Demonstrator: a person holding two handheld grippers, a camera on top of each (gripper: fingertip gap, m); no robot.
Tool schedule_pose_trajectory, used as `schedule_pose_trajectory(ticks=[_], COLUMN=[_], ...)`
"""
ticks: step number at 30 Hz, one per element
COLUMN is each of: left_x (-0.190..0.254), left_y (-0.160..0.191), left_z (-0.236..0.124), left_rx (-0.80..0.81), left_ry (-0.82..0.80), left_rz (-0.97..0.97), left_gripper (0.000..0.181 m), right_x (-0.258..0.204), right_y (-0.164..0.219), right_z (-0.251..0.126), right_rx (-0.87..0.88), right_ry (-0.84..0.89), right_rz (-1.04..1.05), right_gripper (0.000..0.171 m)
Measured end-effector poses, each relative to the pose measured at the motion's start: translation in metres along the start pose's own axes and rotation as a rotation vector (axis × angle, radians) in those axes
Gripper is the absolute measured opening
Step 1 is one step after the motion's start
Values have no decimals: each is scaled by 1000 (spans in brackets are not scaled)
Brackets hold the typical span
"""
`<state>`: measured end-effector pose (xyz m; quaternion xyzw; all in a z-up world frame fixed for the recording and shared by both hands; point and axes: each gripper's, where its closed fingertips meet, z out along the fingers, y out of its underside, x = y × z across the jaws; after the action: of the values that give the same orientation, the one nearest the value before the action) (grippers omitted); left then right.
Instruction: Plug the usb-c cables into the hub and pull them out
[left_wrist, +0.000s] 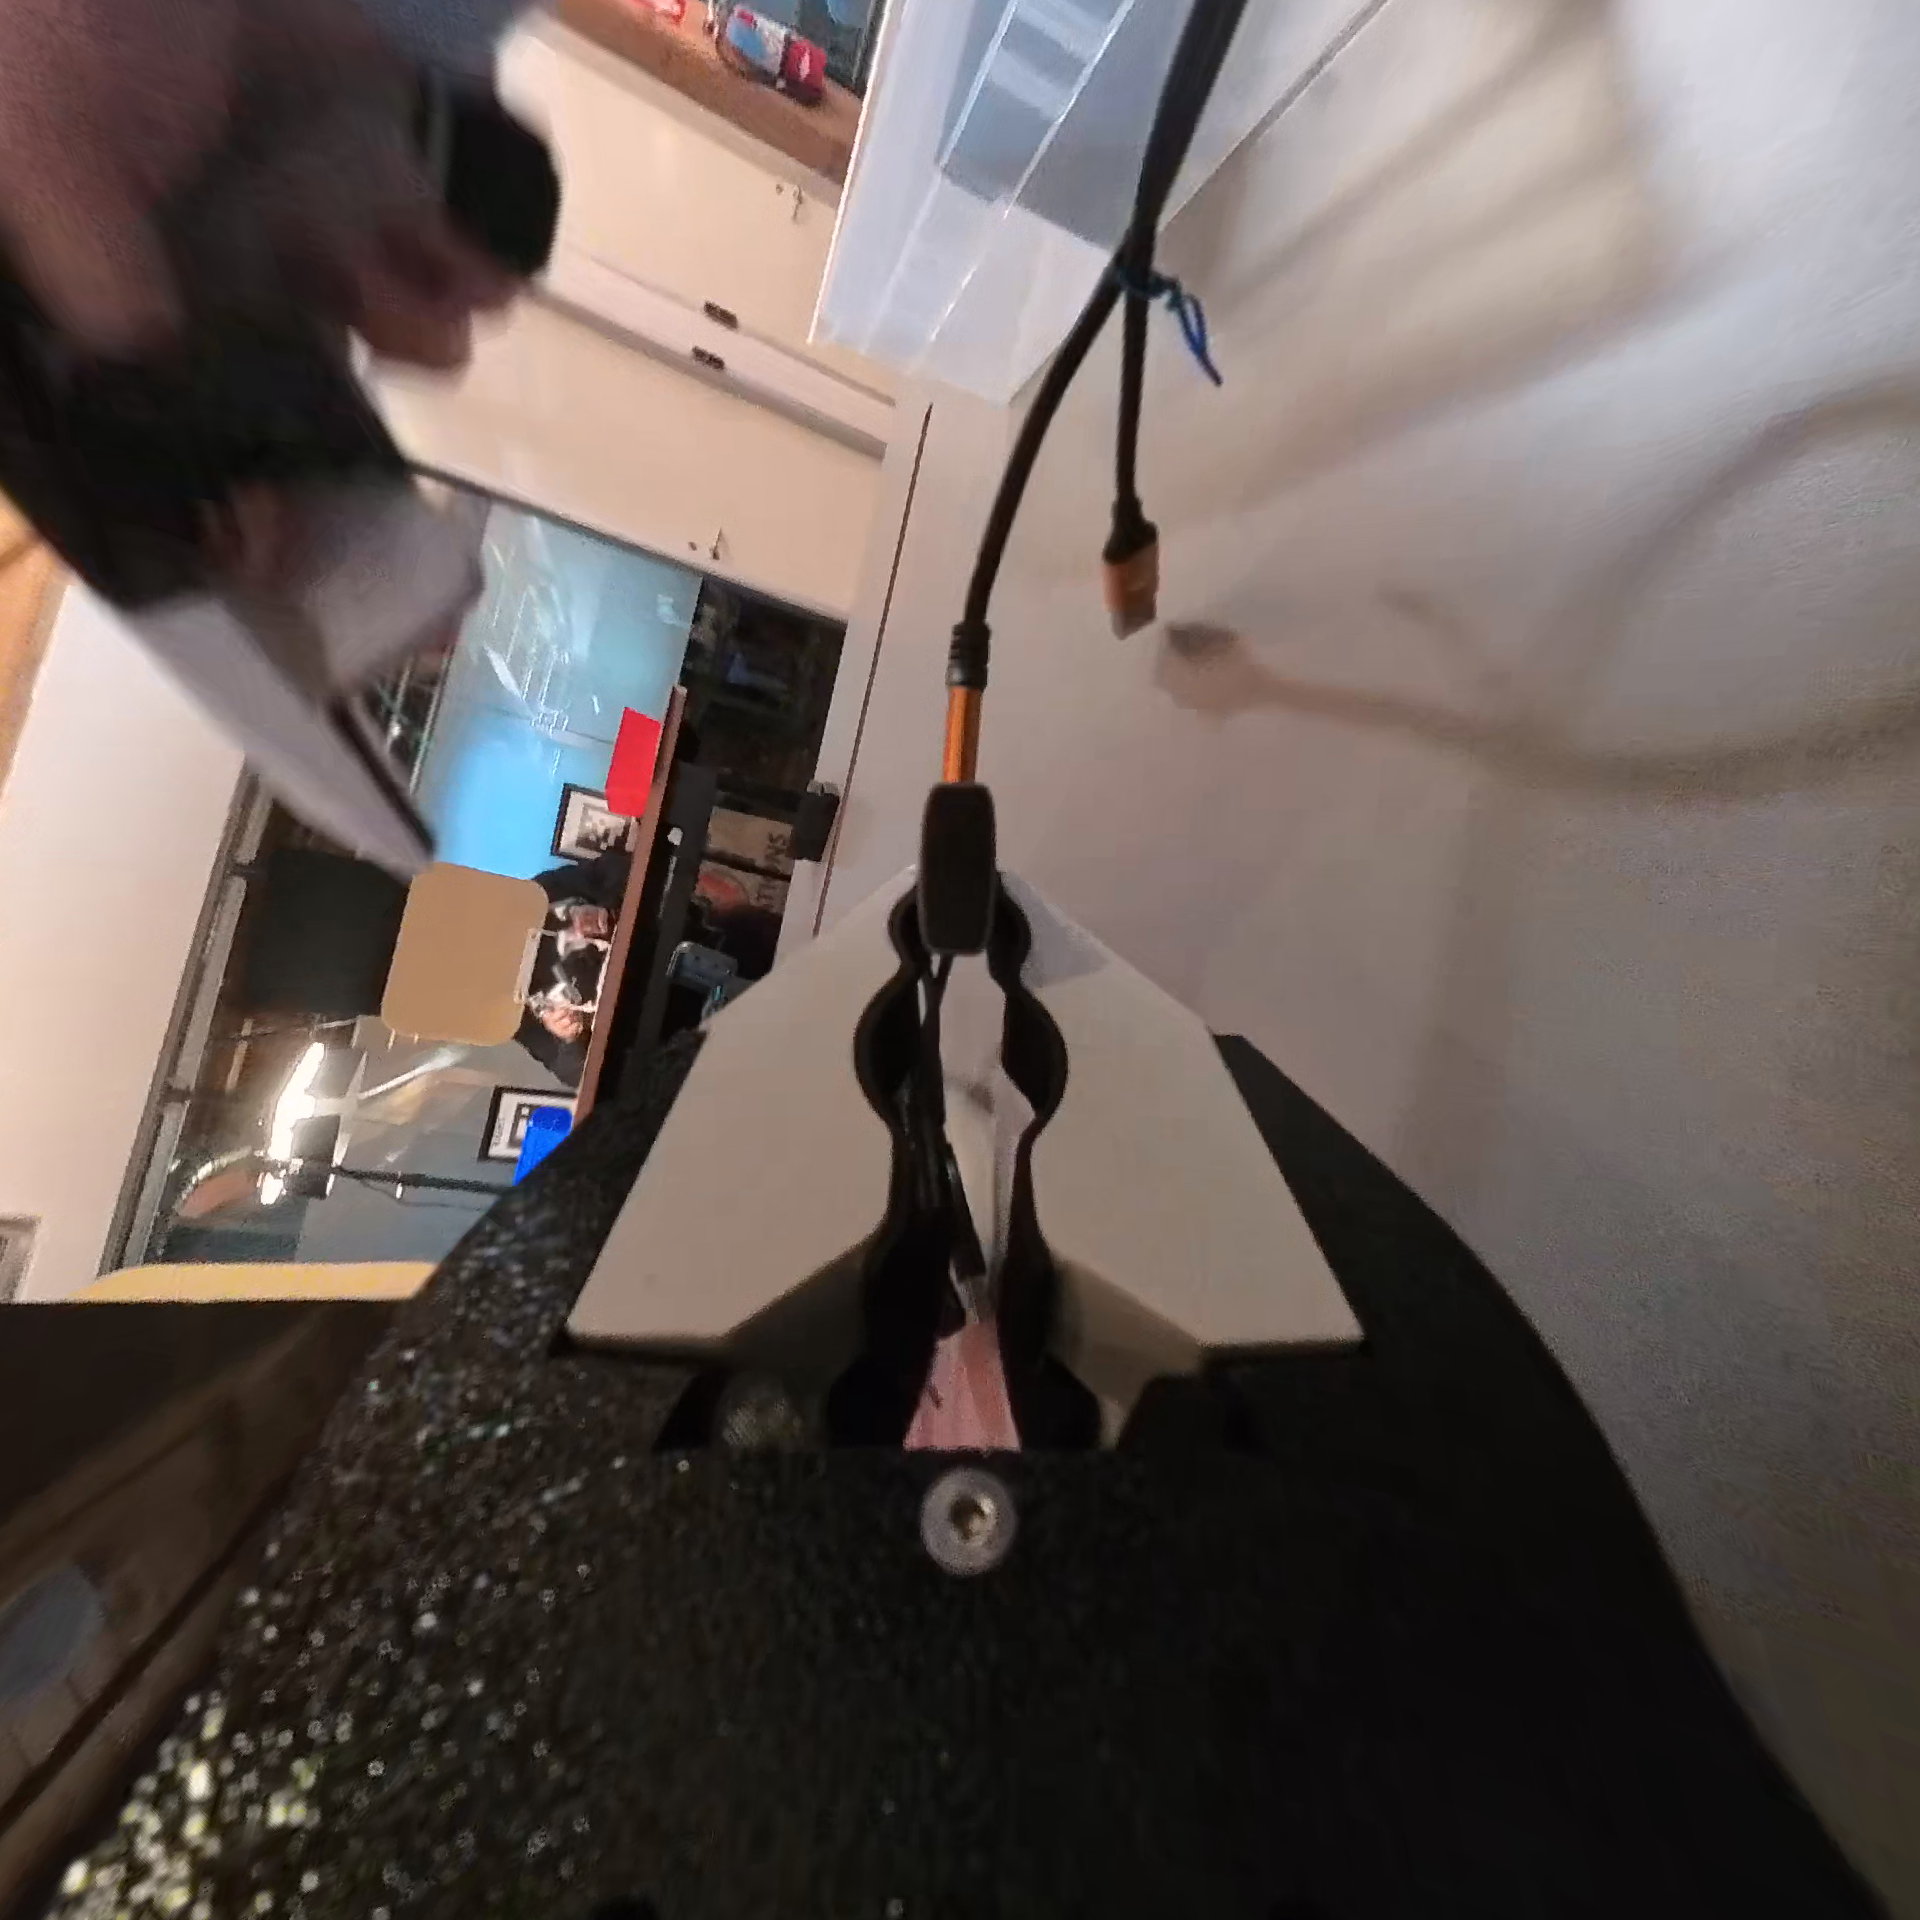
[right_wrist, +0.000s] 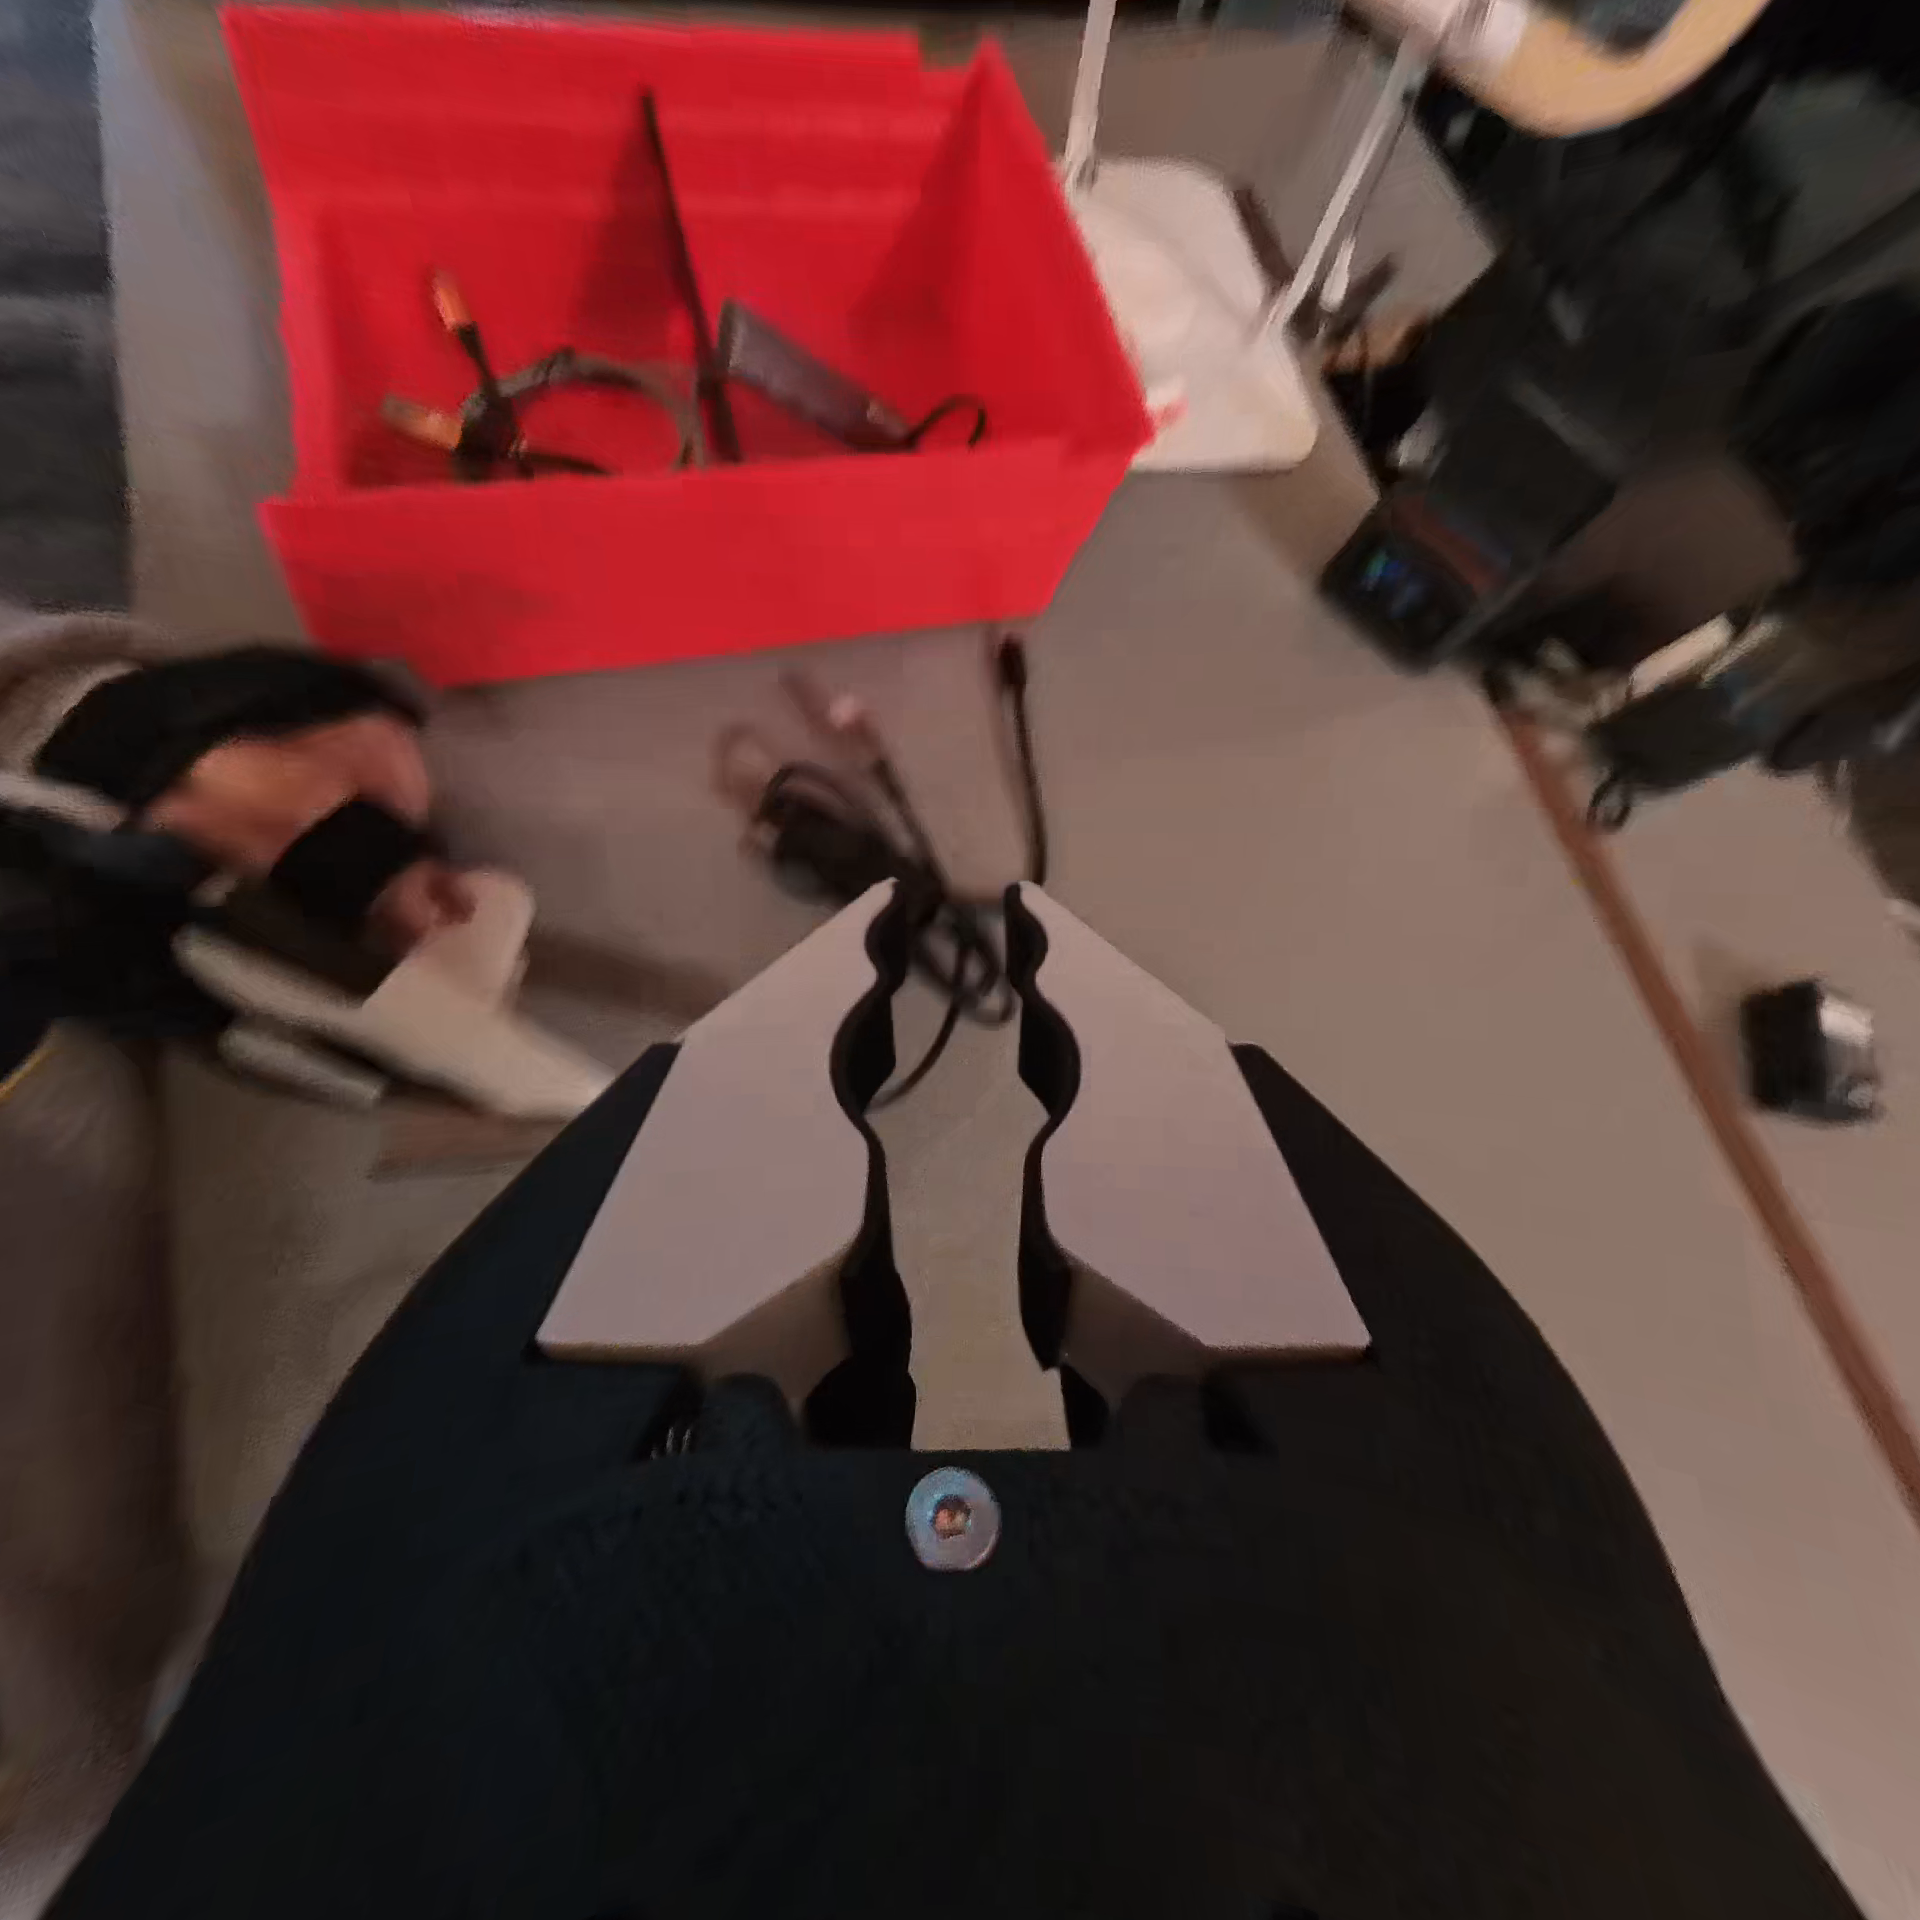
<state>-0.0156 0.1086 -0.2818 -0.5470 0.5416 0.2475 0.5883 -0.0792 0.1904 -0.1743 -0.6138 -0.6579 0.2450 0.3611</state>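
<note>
- The left gripper (left_wrist: 958, 914) has its jaws clamped on a black plug (left_wrist: 958, 868) at their tips; an orange sleeve and a black cable (left_wrist: 1023, 488) run on from it toward the far side.
- A second cable branches off the same bundle, tied with a blue twist; its orange connector (left_wrist: 1132, 577) hangs free, just right of the held one.
- The left wrist view is tilted and blurred; the pale surface to the right seems to be the bench (left_wrist: 1558, 935).
- The right gripper (right_wrist: 954, 935) has its jaws apart and holds nothing.
- Just beyond its tips a loose tangle of dark cables (right_wrist: 883, 831) lies on the bench.
- To the left a hand (right_wrist: 312, 800) grips the other gripper's handle.
- Farther off stands a red bin (right_wrist: 665, 571) with more cables and a dark flat piece, possibly the hub (right_wrist: 790, 379); blur keeps me from being sure.
- Handling, as I judge it: the cable is light and limp, so it will swing and twist. The plug body is stiff and short, and is the place to hold, squarely, not on the cord. The metal tip may bend if pushed in crooked.
</note>
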Motion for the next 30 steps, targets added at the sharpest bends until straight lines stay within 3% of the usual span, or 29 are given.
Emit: schedule_pose_trajectory(ticks=[3, 8, 15, 22, 26, 30], left_x=[7, 14, 13, 5, -9, -38], left_y=[-3, 2, 7, 18, 20, 29], left_z=[-2, 0, -1, 2, -4, -9], left_rx=[34, 30, 33, 39, 79, 65], left_ry=[34, 77, 101, 92, 55, -49], left_rz=[19, 14, 4, -12, -85, -202], left_gripper=[8, 7, 8, 8, 8, 8], right_x=[13, 17, 17, 22, 63, 133], right_y=[-5, 38, 27, 35, 27, 16], right_z=[59, 164, 216, 225, 195, 119], right_rx=[-41, -260, -189, -254, -187, -150], right_ry=[-22, -146, -324, -310, -71, 309], right_rz=[-80, -56, 207, 152, -13, -210], right_gripper=[18, 25, 25, 6, 6, 6])
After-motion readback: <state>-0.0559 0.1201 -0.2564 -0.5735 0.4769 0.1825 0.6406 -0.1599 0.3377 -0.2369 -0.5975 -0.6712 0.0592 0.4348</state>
